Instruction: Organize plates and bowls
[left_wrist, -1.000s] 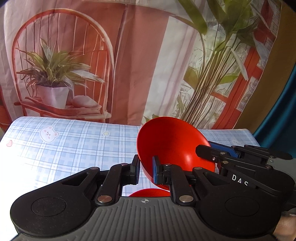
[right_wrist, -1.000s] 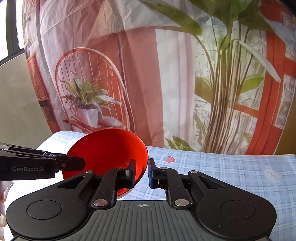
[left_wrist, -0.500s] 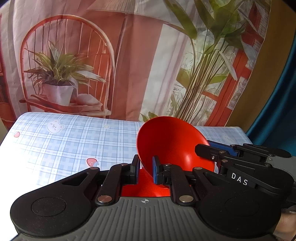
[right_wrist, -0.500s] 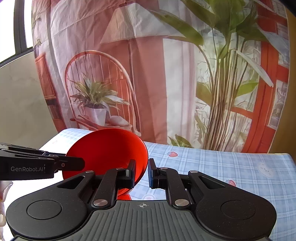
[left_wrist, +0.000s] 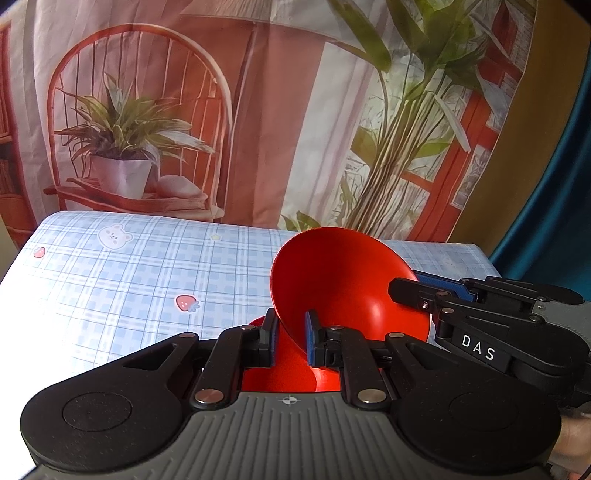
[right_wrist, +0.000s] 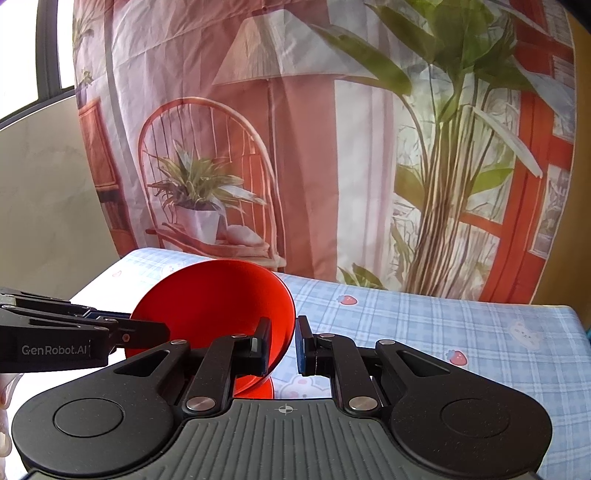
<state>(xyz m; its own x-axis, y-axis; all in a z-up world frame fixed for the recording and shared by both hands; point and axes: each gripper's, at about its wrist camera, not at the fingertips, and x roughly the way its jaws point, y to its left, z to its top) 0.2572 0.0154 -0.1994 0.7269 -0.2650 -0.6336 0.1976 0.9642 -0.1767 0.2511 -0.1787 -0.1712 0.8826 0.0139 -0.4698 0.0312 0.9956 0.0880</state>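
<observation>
Red bowl (left_wrist: 343, 280) tilted, pinched at opposite rims: left gripper (left_wrist: 290, 334) clamped at six o'clock, right gripper (right_wrist: 282, 341) clamped at three o'clock, above checked tablecloth (left_wrist: 129, 288).

Both cams sit right behind their own fingers, looking forward and tilted a bit down over the table (left_wrist: 110, 280). The left wrist view has its left gripper (left_wrist: 290, 338) at the bottom, super close, and faces the printed backdrop (left_wrist: 258, 110). The right wrist view does the same from behind the right gripper (right_wrist: 282, 345). They overlap a lot: both catch the red bowl (left_wrist: 343, 284) up close, the checked tablecloth (right_wrist: 424, 332), and the same backdrop. Each cam also sees the other gripper poking in from the side.
</observation>
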